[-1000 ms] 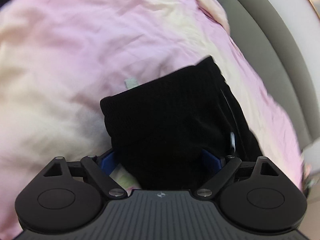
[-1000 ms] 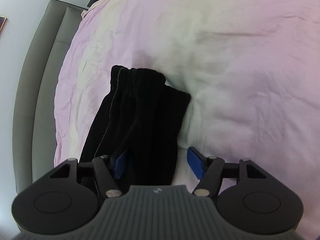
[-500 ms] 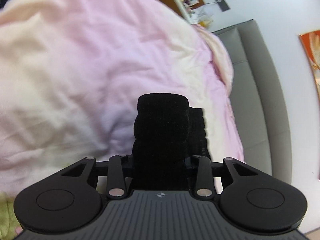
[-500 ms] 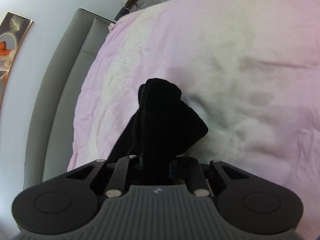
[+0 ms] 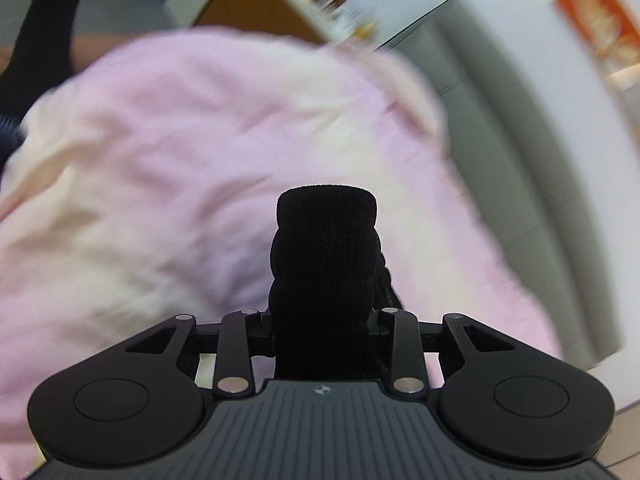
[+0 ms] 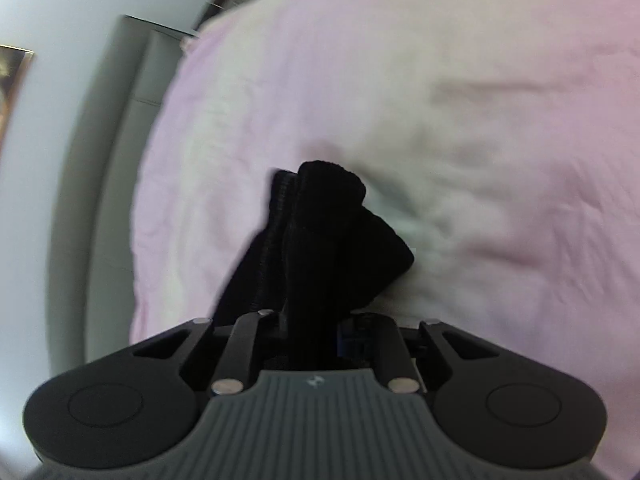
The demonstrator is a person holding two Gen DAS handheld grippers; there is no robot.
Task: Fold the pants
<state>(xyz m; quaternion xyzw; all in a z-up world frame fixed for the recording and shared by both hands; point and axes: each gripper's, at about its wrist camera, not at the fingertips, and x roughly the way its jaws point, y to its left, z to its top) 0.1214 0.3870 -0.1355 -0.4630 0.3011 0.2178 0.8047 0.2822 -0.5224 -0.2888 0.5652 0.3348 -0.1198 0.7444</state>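
Observation:
The black pants (image 5: 326, 256) stick up as a bunched fold between the jaws of my left gripper (image 5: 325, 322), which is shut on them above the pink and cream bedspread (image 5: 160, 184). In the right wrist view the same pants (image 6: 320, 240) are pinched in my right gripper (image 6: 320, 326), also shut on the cloth, with more black fabric hanging down to the left. The fingertips of both grippers are hidden by the fabric. Both views are blurred by motion.
A grey padded headboard (image 5: 516, 168) and a white wall with an orange picture (image 5: 600, 36) lie to the right in the left wrist view. The headboard also shows in the right wrist view (image 6: 112, 184). A wooden shelf unit (image 5: 280, 4) stands beyond the bed.
Both grippers closed on the pants, which lay flat on the bed a second ago, and lifted them. The views have tilted up, showing more wall and headboard.

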